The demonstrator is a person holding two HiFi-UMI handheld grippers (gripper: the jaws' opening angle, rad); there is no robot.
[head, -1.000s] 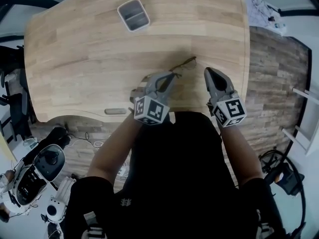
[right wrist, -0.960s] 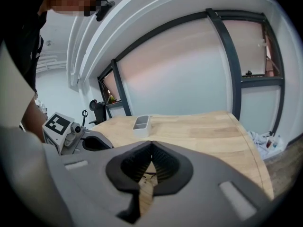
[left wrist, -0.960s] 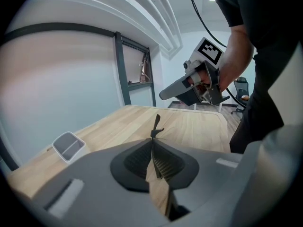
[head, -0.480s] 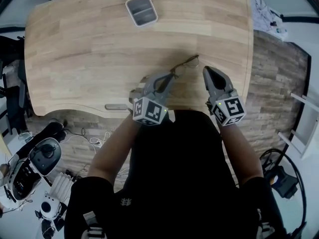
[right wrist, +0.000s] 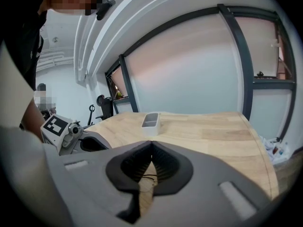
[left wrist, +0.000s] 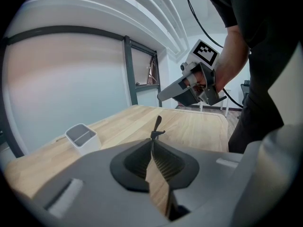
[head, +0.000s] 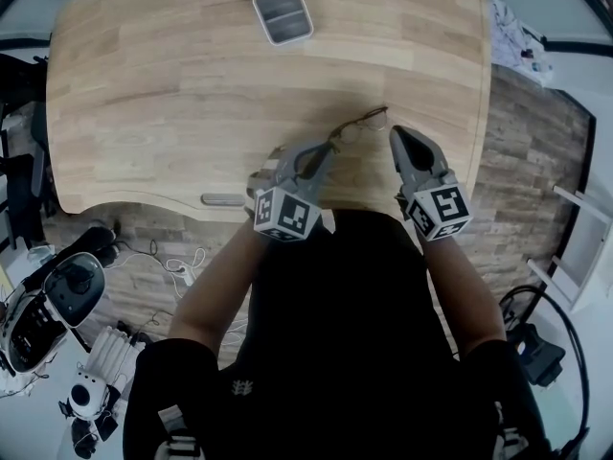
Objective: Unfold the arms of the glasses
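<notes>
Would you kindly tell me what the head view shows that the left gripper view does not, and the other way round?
Only the head view: the glasses stretching from the left gripper out over the table, and the gear on the floor. Only the left gripper view: that gripper's fingers closed on a thin dark part of the glasses, and the glazed wall behind. Both: the table, the grey tray and the right gripper.

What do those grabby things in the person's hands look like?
The left tool and right tool are grey pointed beaks with black ribbed pads, each carrying a white cube of black square markers. The person wears black short sleeves.
</notes>
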